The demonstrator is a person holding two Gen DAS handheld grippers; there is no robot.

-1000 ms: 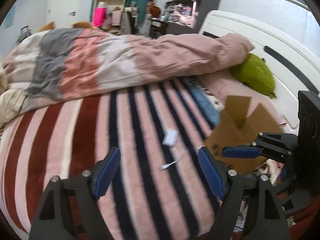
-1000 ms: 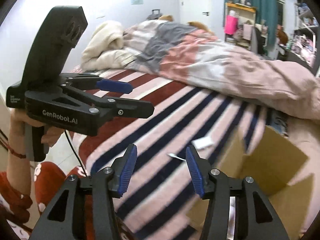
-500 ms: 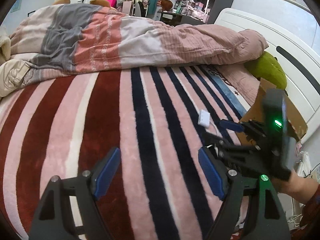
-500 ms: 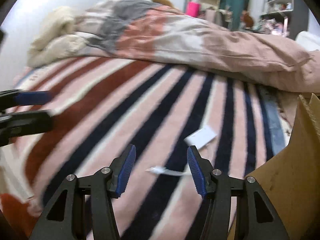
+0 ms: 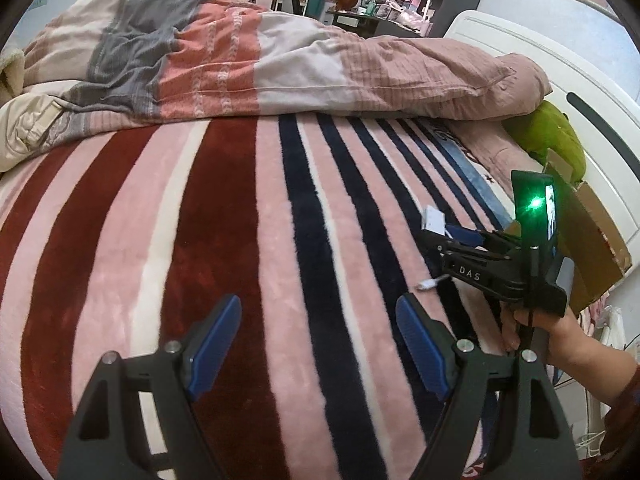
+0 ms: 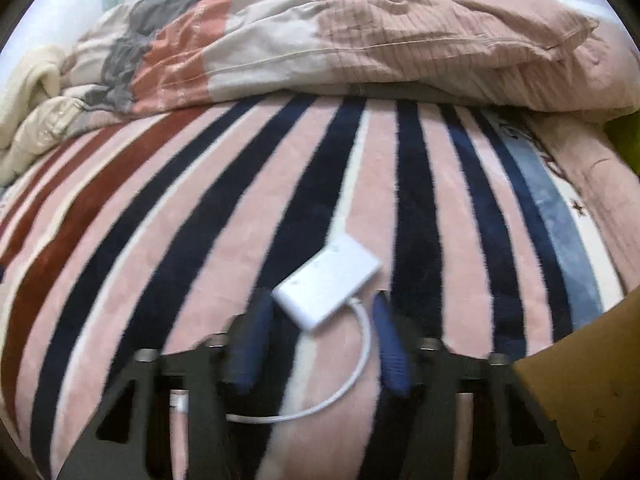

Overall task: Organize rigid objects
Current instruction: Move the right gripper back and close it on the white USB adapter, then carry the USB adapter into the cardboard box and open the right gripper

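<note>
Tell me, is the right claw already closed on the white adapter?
No, the right claw is open, with the white adapter lying on the blanket between its fingers.

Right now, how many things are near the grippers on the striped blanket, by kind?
White adapter with cable: 1
Cardboard box: 1
Green plush: 1
Open grippers: 2, left gripper and right gripper
Total: 5
</note>
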